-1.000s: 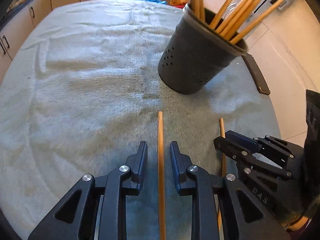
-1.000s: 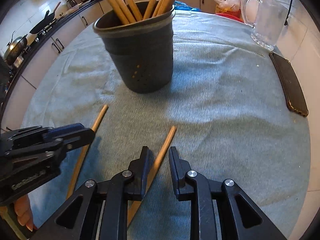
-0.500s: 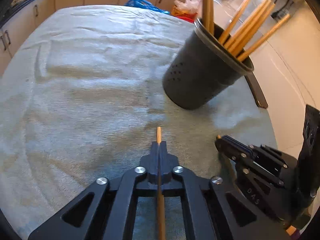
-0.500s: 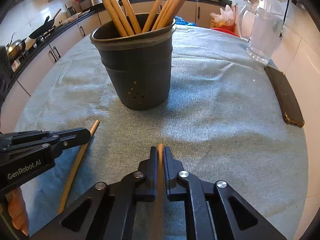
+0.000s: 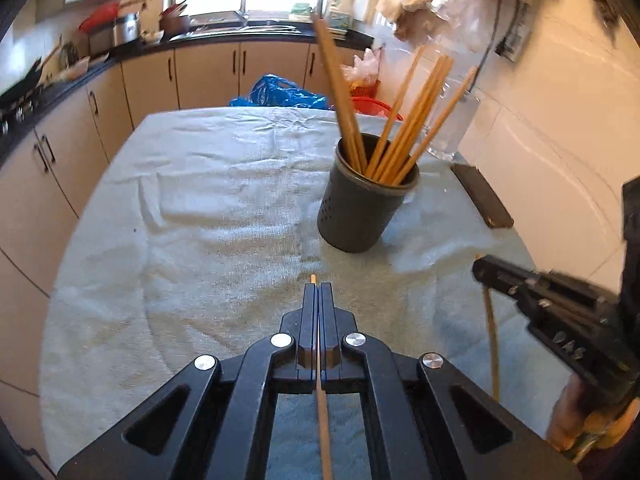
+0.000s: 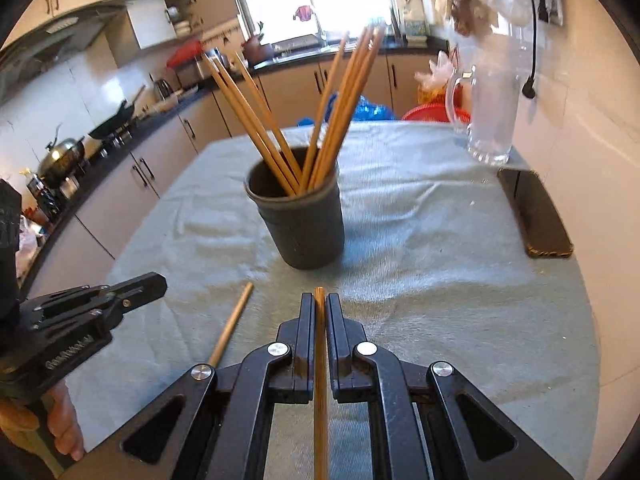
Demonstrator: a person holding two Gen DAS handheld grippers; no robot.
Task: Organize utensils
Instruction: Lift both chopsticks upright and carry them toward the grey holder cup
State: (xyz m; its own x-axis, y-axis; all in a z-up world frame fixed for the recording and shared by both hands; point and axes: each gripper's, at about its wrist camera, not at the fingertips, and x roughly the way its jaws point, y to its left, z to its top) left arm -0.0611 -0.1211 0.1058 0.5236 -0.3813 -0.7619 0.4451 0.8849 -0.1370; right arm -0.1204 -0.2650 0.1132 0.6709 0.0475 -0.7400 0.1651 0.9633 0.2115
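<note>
A dark grey utensil holder point(image 5: 362, 200) stands on the towel-covered table with several wooden chopsticks in it; it also shows in the right wrist view point(image 6: 298, 216). My left gripper point(image 5: 319, 292) is shut on a wooden chopstick point(image 5: 322, 408) and holds it above the towel, short of the holder. My right gripper point(image 6: 319, 304) is shut on another wooden chopstick point(image 6: 320, 400), also raised, just in front of the holder. Each gripper shows in the other's view, the right one point(image 5: 560, 312) and the left one point(image 6: 80, 312) with its chopstick point(image 6: 232, 324).
A light blue-grey towel point(image 5: 200, 220) covers the table. A dark phone point(image 6: 534, 212) lies near the right edge. A glass pitcher point(image 6: 490, 112) stands at the far right. Kitchen cabinets and counter run behind and to the left.
Both grippers closed on the chopsticks that lay on the towel, then lifted and tilted up, so the views now look level across the table at the holder.
</note>
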